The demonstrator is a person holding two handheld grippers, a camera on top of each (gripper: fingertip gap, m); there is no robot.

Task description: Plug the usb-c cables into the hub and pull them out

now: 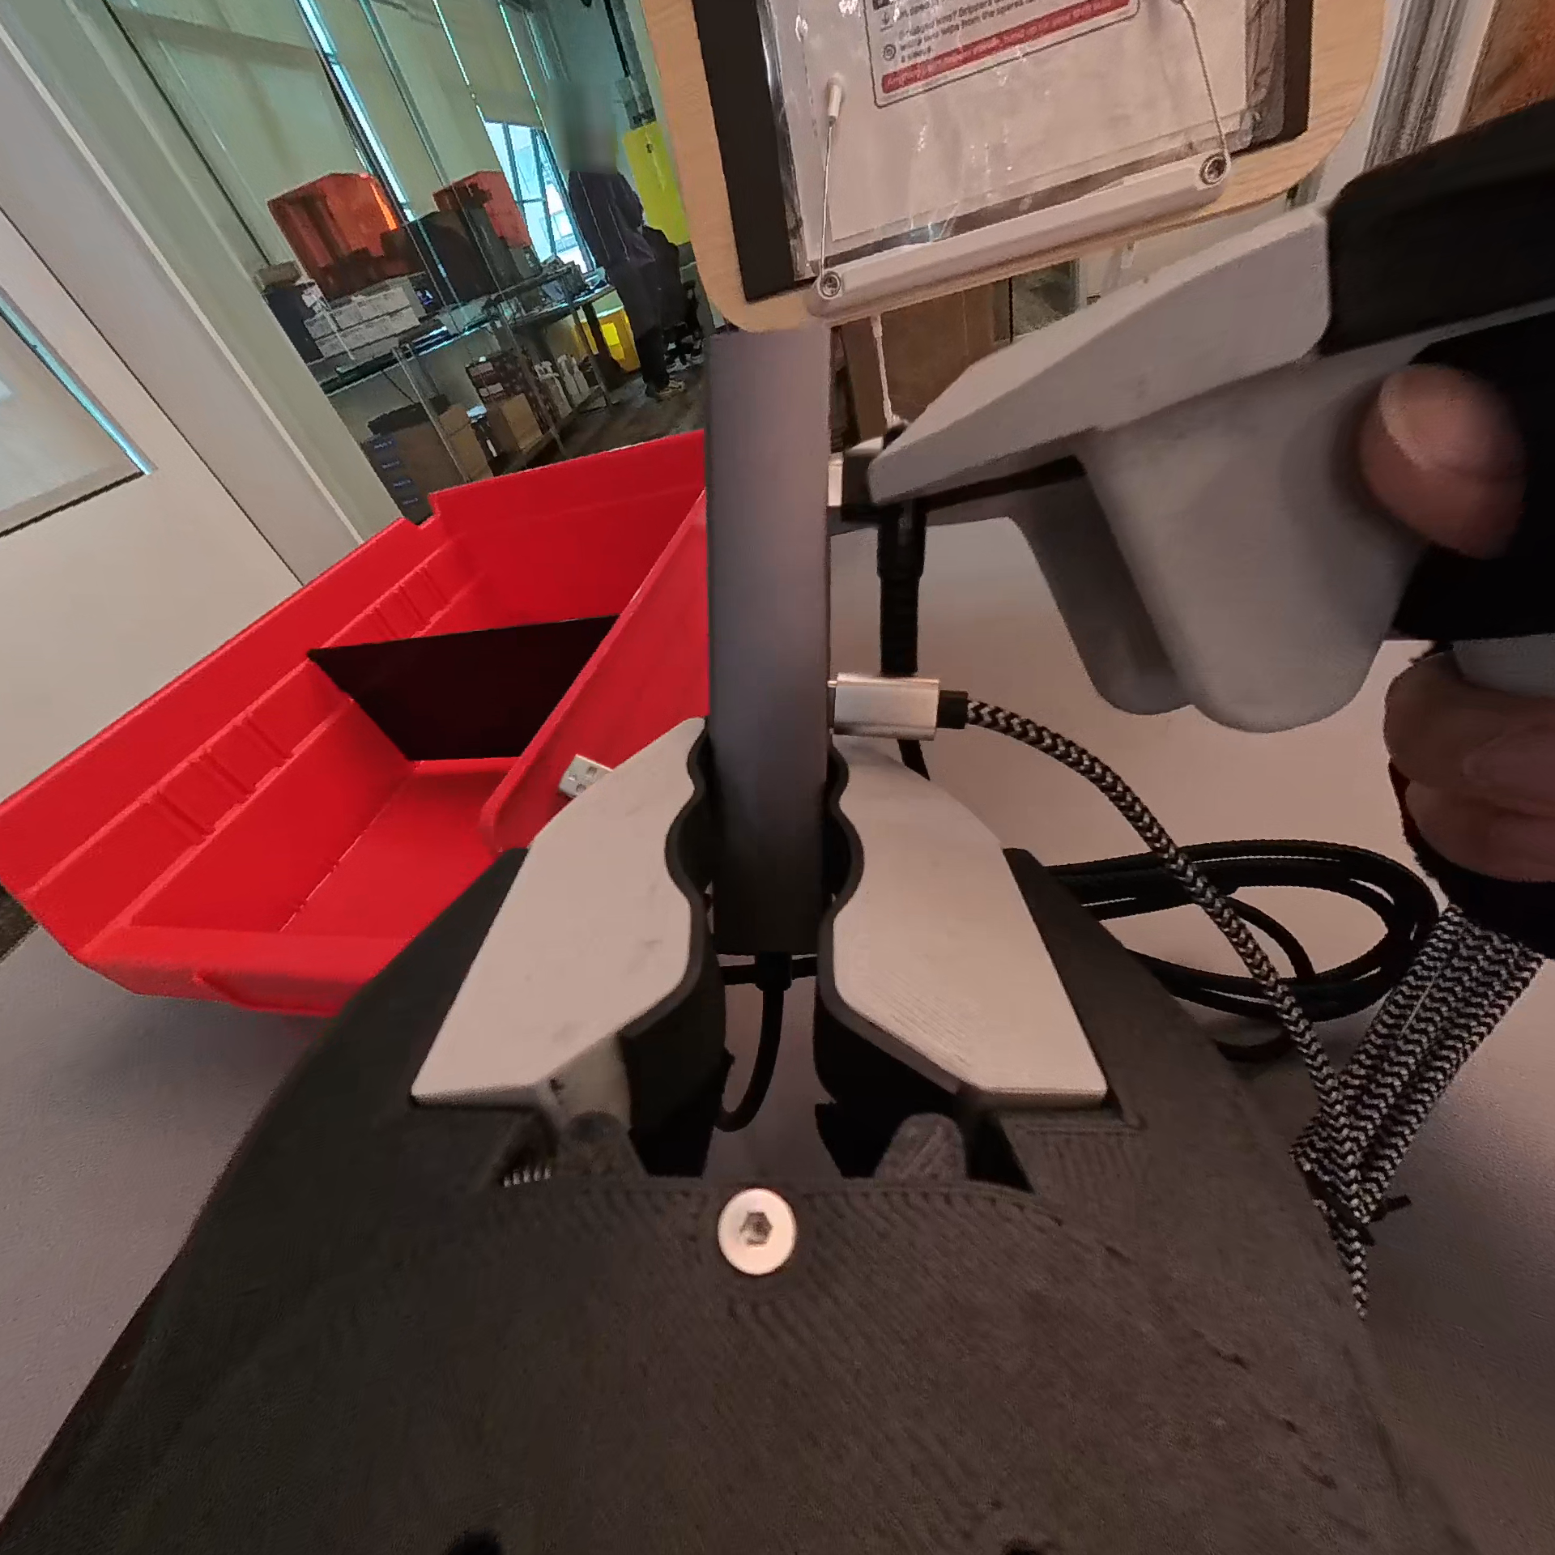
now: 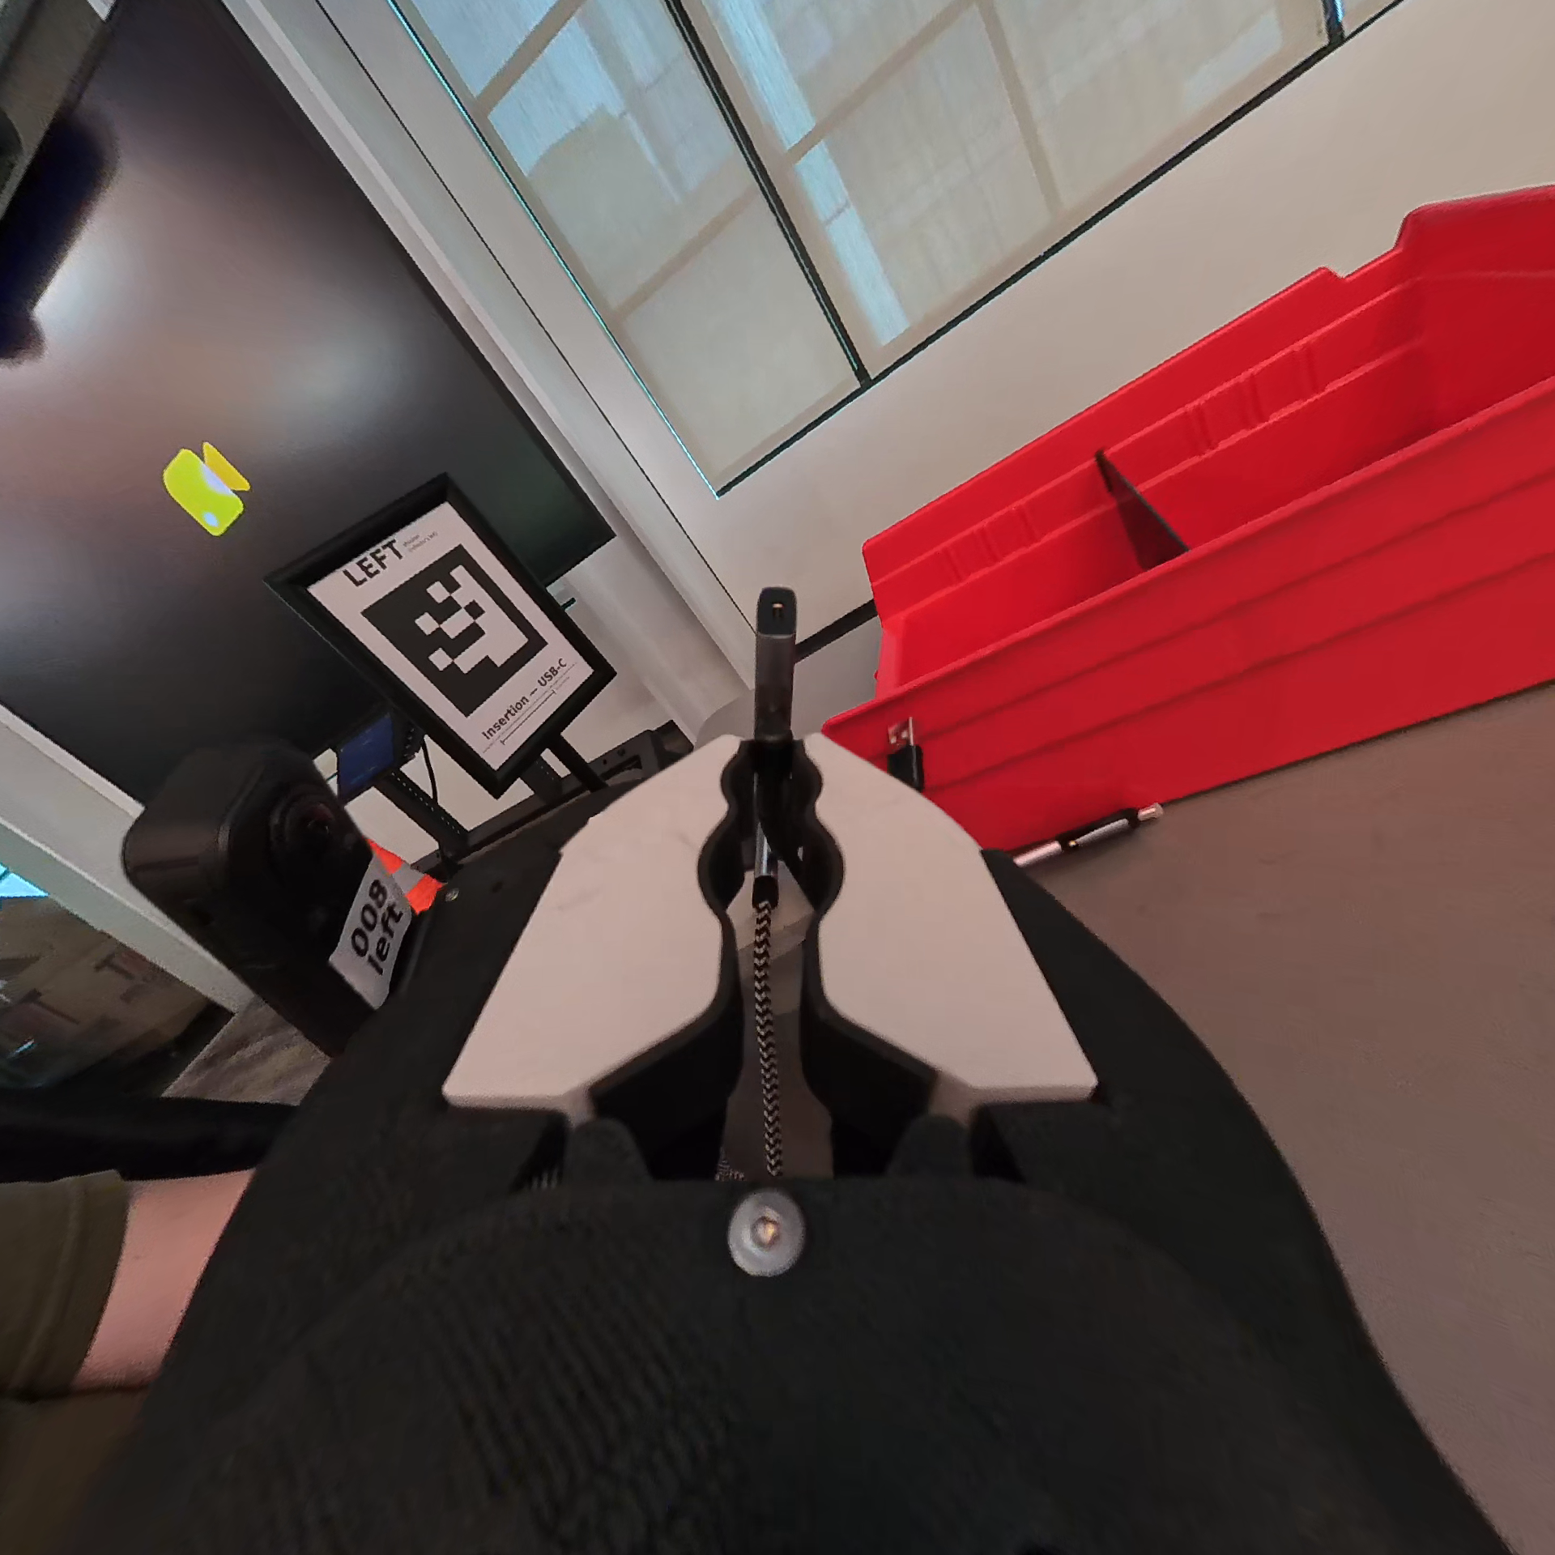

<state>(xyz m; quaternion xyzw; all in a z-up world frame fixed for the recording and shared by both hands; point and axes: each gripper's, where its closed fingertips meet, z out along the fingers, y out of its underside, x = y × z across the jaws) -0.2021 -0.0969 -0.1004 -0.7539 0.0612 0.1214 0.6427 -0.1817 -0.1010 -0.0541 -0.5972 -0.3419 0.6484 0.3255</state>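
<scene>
To the left of our left gripper [image 1: 764,808] we see a red bin [image 1: 252,841] with a black divider [image 1: 471,698], resting on the table [image 1: 126,1136]. The left gripper's fingers are closed on the lower part of the dark grey hub [image 1: 764,589], which stands upright between them and reaches up past the fingertips. Just right of the hub, a silver plug [image 1: 883,705] sits in its side, above our right finger, and its black-and-white braided cable [image 1: 1178,883] droops away to the right. A black cable [image 1: 1313,917] loops on the table behind it. Higher up on the right, the right gripper [image 1: 850,480] meets the hub's edge and pinches a dark plug [image 1: 900,538]; in the right wrist view that plug [image 2: 774,665] juts beyond the closed fingertips. A thumb [image 1: 1443,463] presses its handle at far right.
</scene>
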